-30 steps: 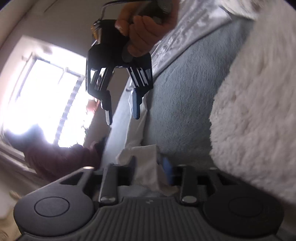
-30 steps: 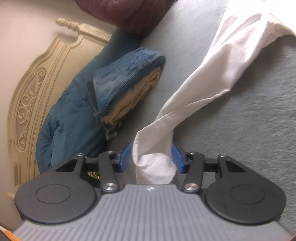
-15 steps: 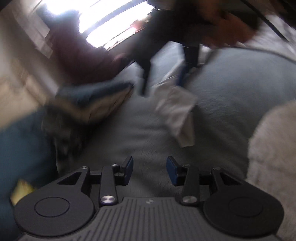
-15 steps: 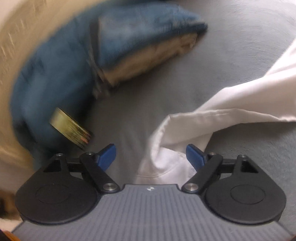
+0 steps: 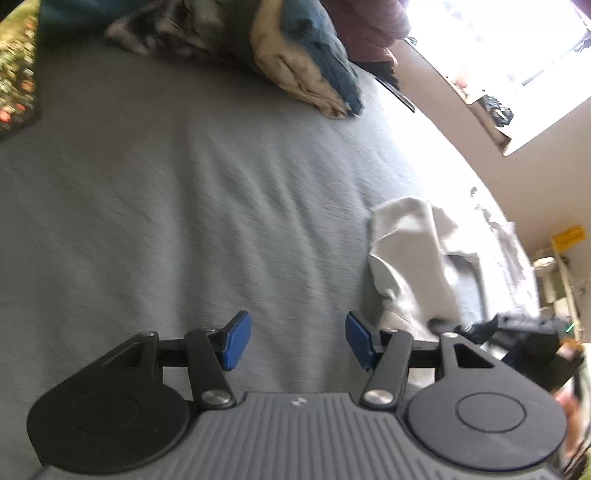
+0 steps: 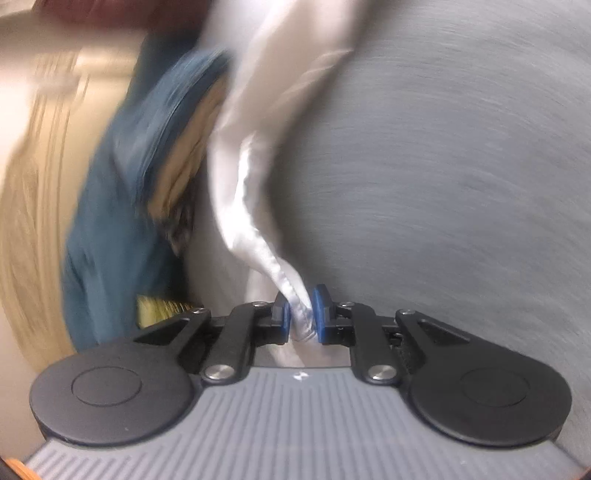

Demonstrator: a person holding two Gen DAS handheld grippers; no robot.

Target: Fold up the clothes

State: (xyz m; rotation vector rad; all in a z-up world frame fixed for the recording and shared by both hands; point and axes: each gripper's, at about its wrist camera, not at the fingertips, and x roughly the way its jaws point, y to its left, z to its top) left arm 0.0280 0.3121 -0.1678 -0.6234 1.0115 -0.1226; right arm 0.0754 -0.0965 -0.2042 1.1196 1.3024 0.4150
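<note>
The right hand-held gripper [image 6: 303,314] is closing, and its blue pads [image 6: 320,314] already pinch a bunched bit of the white garment [image 6: 255,155]. The cloth looks thin and smooth. It runs up and away from the pads in a long twisted strip, blurry in this view.

The left hand-held gripper [image 5: 298,341] is opening. Its blue pads [image 5: 236,341] stand apart with nothing between them, just the bed below. The white garment [image 5: 410,258] lies crumpled on the bed a little to the right of this gripper, not touching it. Past it, at the right edge, a black blurry shape looks like the other gripper.

The bed [image 5: 184,206] has a grey cover that looks soft, with small wrinkles. At its far side lies a folded pile of clothes [image 5: 306,62], blue on the outside and tan inside. Beside it sits something dark red [image 5: 365,29]. In the right view the same blue and tan pile [image 6: 173,136] sits left of the white strip, with a cream headboard [image 6: 33,192] behind it. A bright window [image 5: 517,48] glows in the corner of the room.
</note>
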